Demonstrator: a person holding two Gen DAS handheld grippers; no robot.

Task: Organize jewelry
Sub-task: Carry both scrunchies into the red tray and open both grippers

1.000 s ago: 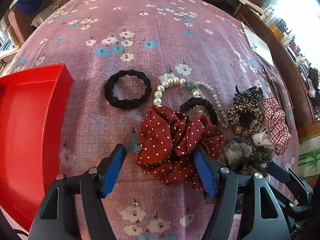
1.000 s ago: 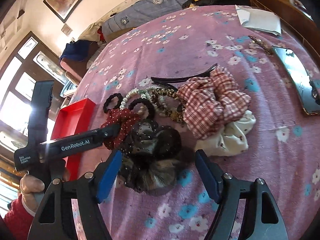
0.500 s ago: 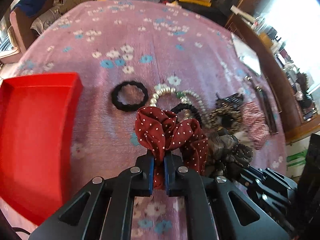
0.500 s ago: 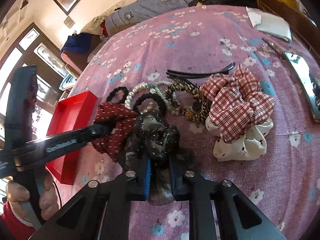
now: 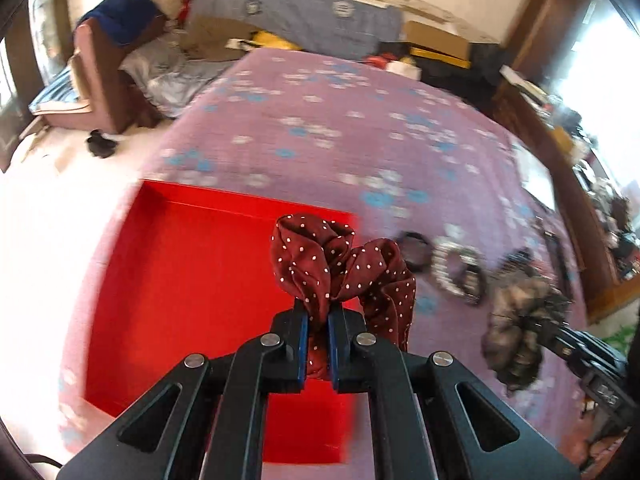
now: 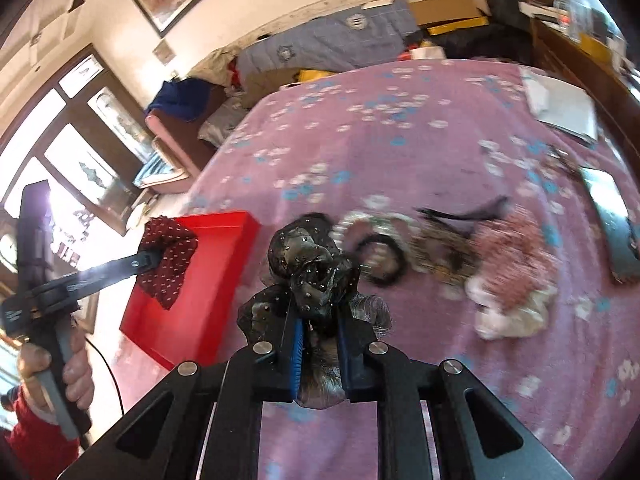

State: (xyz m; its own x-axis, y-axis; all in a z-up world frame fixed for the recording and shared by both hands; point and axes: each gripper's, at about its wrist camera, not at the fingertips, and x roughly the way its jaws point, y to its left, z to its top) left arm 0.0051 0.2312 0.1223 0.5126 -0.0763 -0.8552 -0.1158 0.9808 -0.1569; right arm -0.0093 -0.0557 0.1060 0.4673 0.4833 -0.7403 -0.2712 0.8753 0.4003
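Note:
My left gripper (image 5: pixel 318 322) is shut on a dark red polka-dot scrunchie (image 5: pixel 340 268) and holds it in the air above the right part of the red tray (image 5: pixel 192 264). It also shows in the right wrist view (image 6: pixel 168 260), over the tray (image 6: pixel 200 300). My right gripper (image 6: pixel 318 322) is shut on a black sheer scrunchie with studs and fur (image 6: pixel 308 272), lifted above the cloth to the right of the tray. This scrunchie appears in the left wrist view (image 5: pixel 516 332).
A purple flowered cloth (image 6: pixel 400 152) covers the table. On it lie a pearl bracelet (image 5: pixel 452 268), black hair ties (image 6: pixel 384 258), a leopard-print tie (image 6: pixel 440 252), a plaid scrunchie (image 6: pixel 516 256), a cream scrunchie (image 6: pixel 512 312) and a dark slab (image 6: pixel 612 216) at the right.
Both grippers have closed on their scrunchies, lifted them off the cloth and swung left. The red scrunchie is now over the tray.

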